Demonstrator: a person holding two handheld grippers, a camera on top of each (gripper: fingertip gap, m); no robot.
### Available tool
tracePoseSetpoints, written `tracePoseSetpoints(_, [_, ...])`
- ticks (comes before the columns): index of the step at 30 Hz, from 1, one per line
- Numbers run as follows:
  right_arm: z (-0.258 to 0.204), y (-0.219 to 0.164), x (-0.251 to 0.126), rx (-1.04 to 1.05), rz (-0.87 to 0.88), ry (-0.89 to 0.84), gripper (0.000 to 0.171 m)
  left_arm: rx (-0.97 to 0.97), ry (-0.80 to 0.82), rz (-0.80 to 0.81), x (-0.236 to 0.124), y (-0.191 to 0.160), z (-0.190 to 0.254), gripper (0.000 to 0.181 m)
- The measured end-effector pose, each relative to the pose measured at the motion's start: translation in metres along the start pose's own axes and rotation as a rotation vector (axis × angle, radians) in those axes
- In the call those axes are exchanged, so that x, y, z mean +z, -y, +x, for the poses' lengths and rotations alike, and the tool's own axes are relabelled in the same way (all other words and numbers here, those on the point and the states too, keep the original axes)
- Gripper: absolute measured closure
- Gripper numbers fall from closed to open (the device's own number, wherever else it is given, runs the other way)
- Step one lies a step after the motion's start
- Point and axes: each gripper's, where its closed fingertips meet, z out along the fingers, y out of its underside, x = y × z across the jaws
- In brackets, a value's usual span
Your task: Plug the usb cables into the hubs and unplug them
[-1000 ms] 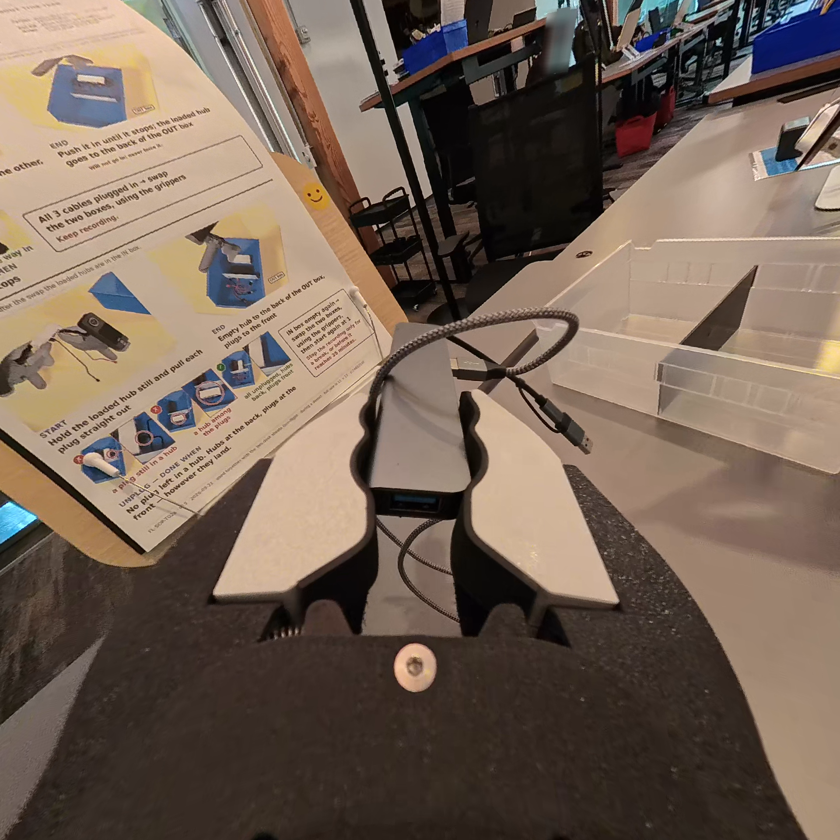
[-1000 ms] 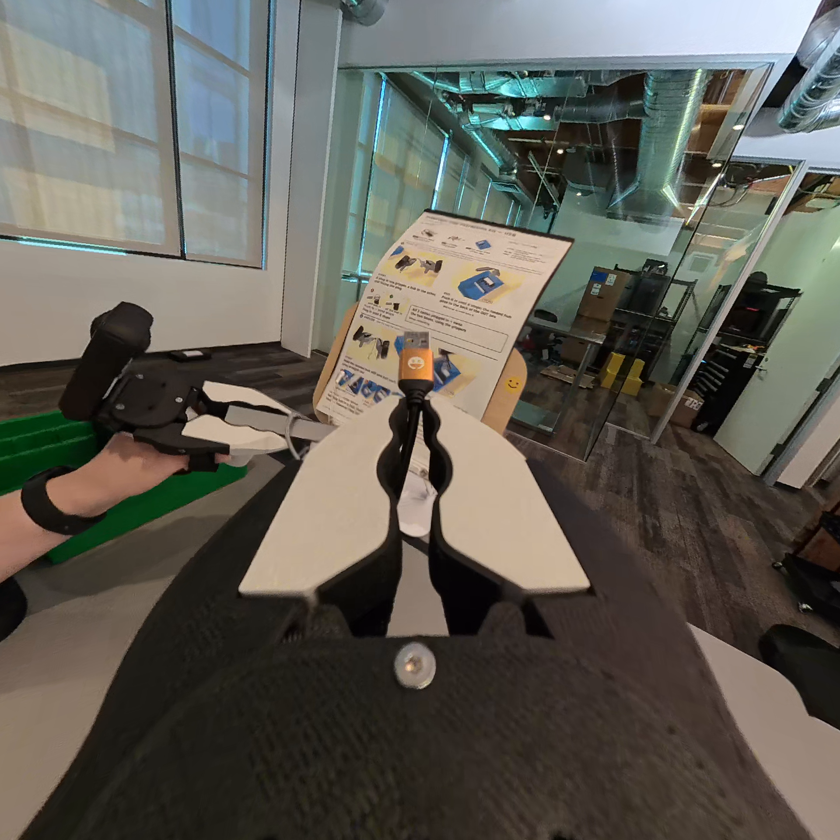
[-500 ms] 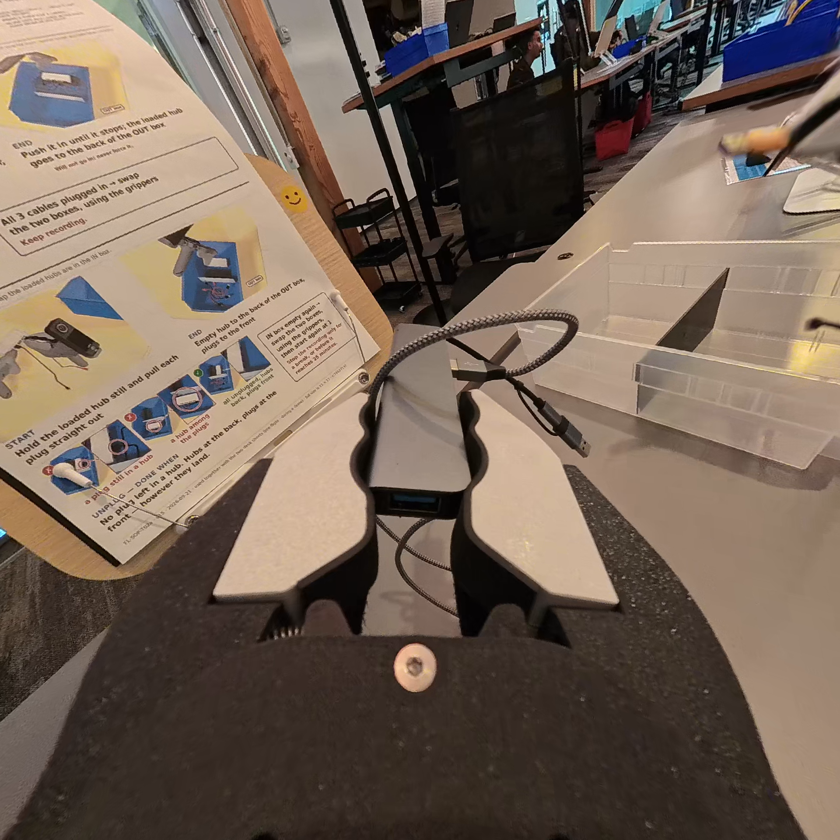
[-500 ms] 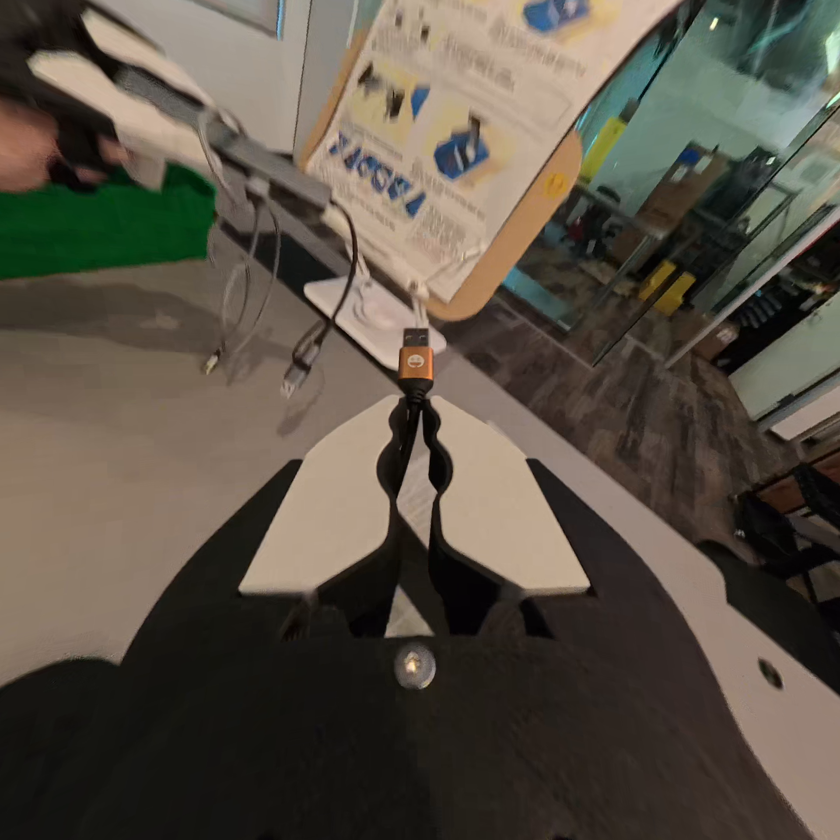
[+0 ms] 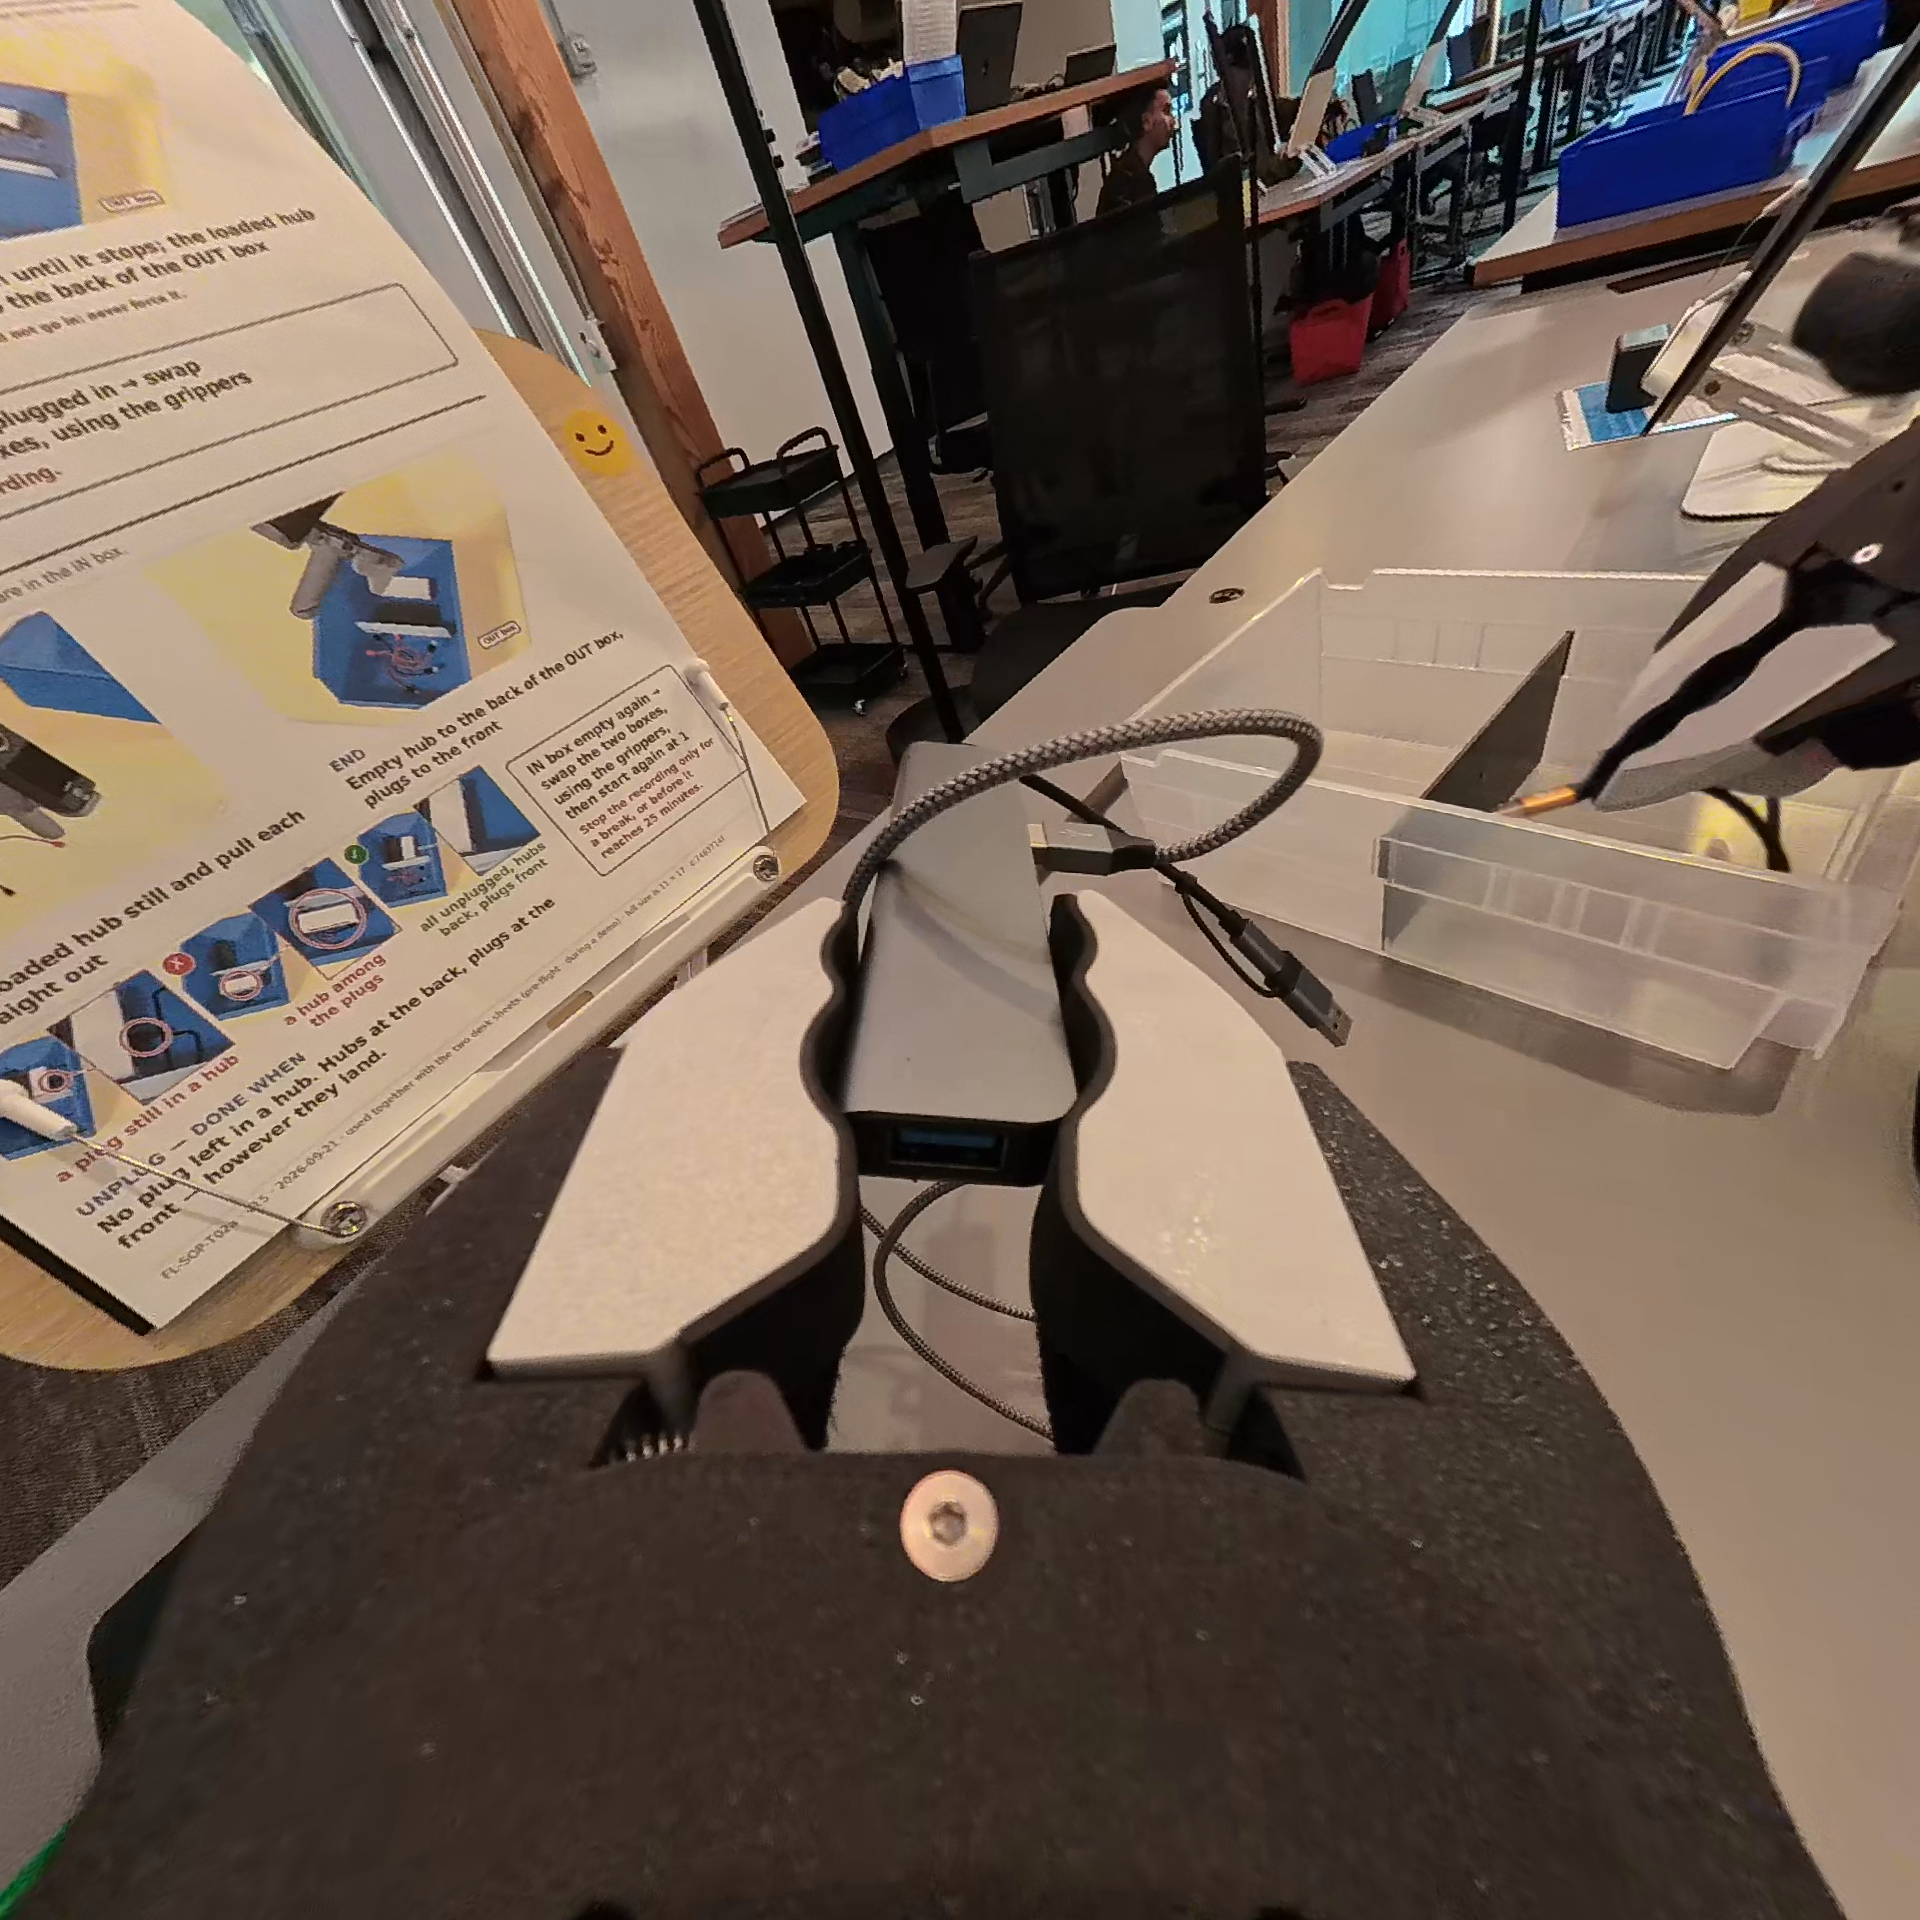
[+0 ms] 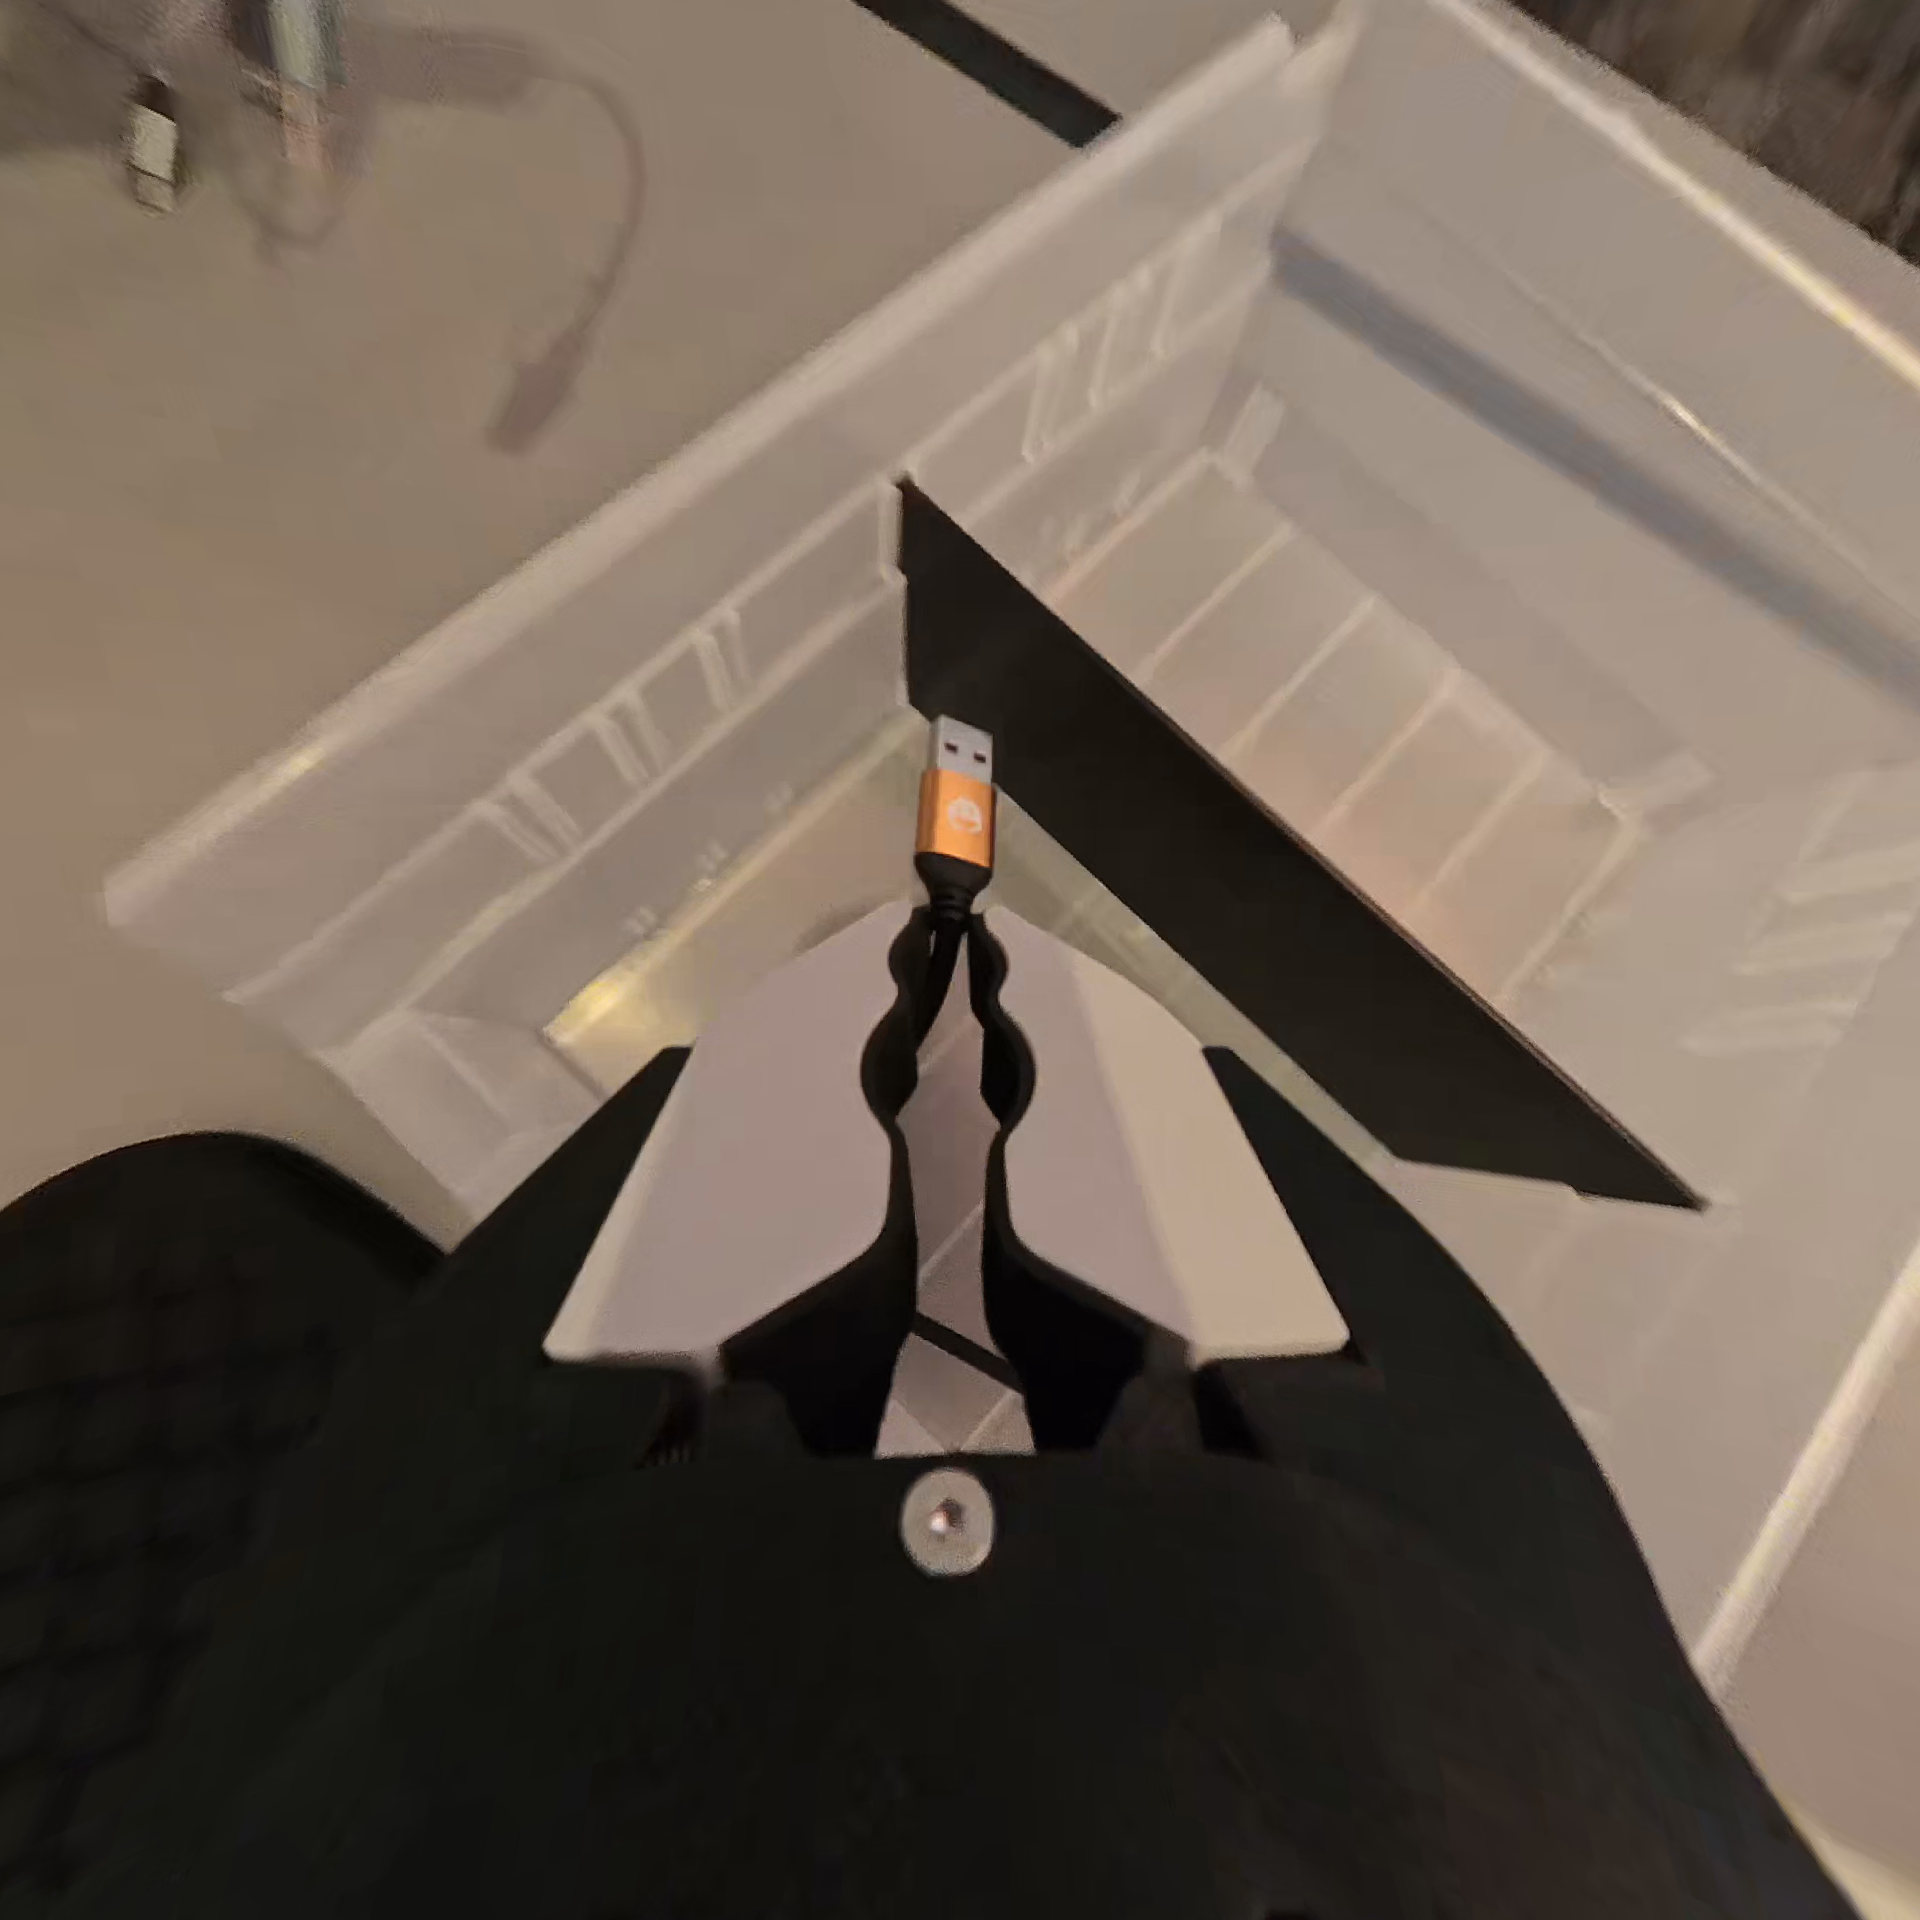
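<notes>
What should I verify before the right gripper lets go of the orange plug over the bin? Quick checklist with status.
1. Right gripper grip on orange plug: ok, shut on the cable just behind the plug.
2. Plug position: ok, over the clear bin, beside the black divider.
3. Compartment under the plug clear: cannot tell, the gripper hides much of its floor.
4. Left gripper grip on grey hub: ok, hub clamped between the fingers.
5. Hub's near port free: ok, nothing plugged in.
6. Hub's own braided cable outside the bin: ok, it loops above the table beside the bin.
</notes>
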Motion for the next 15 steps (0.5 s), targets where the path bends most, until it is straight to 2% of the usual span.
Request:
tracePoseSetpoints(3, [0.014,-0.009,0.003,0.019,-0.078,-0.098,0.152,-0.006,-0.006,0.000,0.000,0.000,0.001,0.146])
tracePoseSetpoints(5, [0.021,-0.004,-0.006,0.003,-0.069,-0.161,0.140,-0.009,-0.007,0.002,-0.001,0.001,0.000,0.146])
tracePoseSetpoints(10, [0.034,0.009,-0.056,0.021,0.045,-0.248,0.139,-0.029,-0.022,0.014,-0.002,0.004,0.001,0.146])
tracePoseSetpoints(15, [0.070,-0.027,-0.096,0.090,0.029,-0.453,0.140,-0.031,-0.034,0.019,-0.002,0.006,0.005,0.146])
